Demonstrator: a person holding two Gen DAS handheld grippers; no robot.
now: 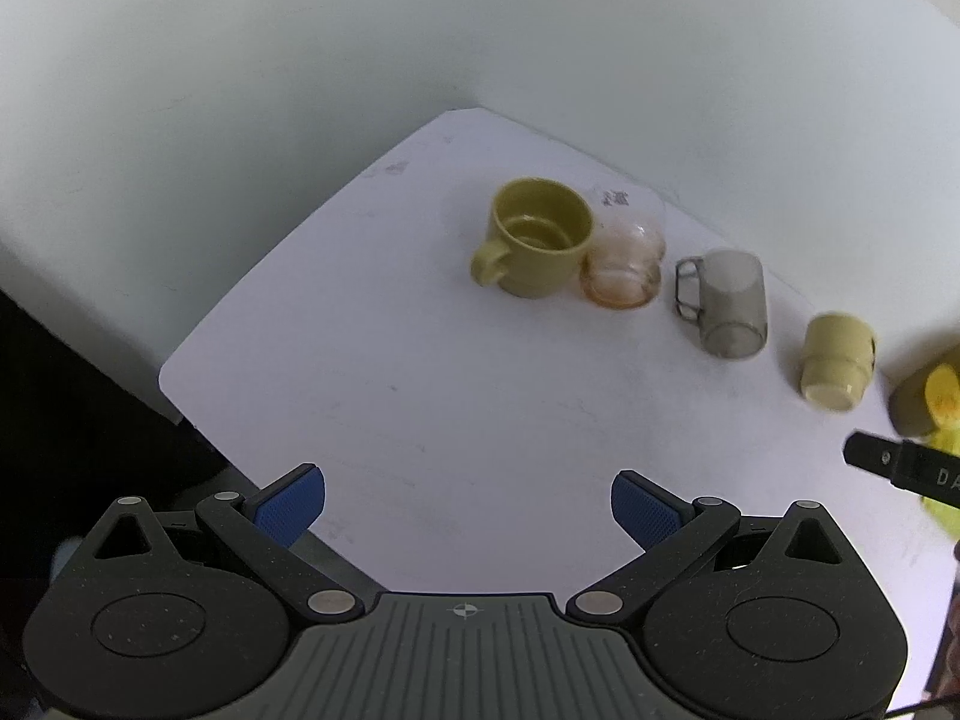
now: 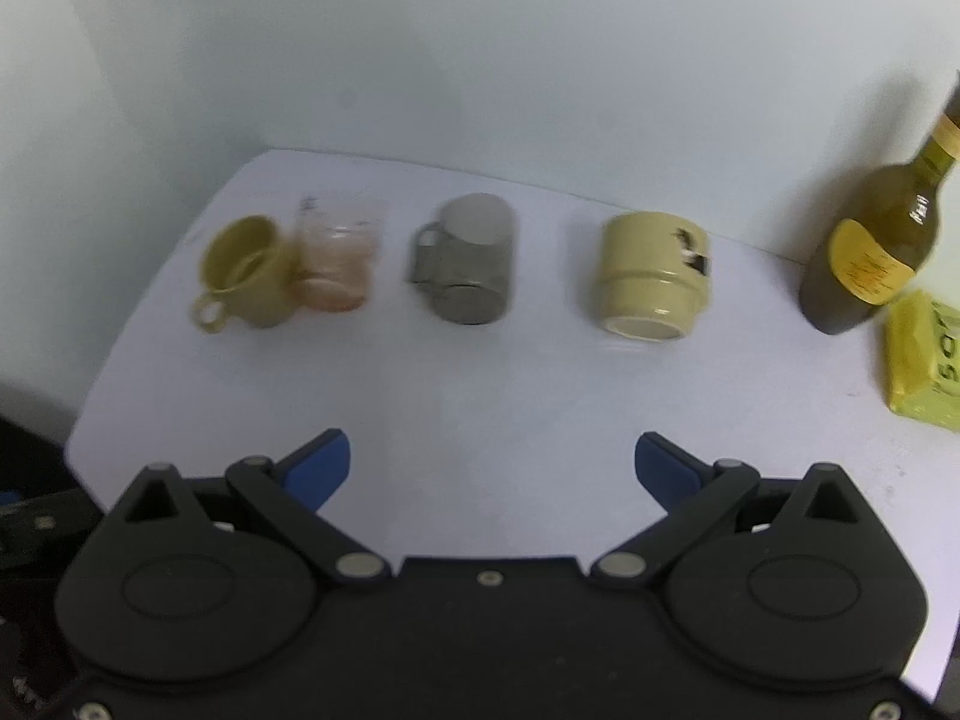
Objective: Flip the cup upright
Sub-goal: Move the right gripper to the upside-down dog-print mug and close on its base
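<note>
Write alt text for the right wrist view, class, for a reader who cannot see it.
Four cups stand in a row on a white table: an olive mug, a pinkish glass, a grey handled cup and a cream cup lying tipped. The right gripper, fingers apart, holds nothing. A dark bottle and a yellow packet sit right.

Soft, even light fills both fisheye views, washing the white table (image 1: 420, 396) and wall (image 2: 480, 60) pale with only faint shadows under the cups and a darker one behind the olive-oil bottle (image 2: 870, 252). The right wrist view is smeared throughout, the grey mug (image 2: 465, 267) and pink glass (image 2: 336, 264) worst, while the left wrist view is sharper at centre, blurring toward the cream cup (image 1: 837, 360) at its right. Straight edges bow strongly, and the corners fall to black vignette.
</note>
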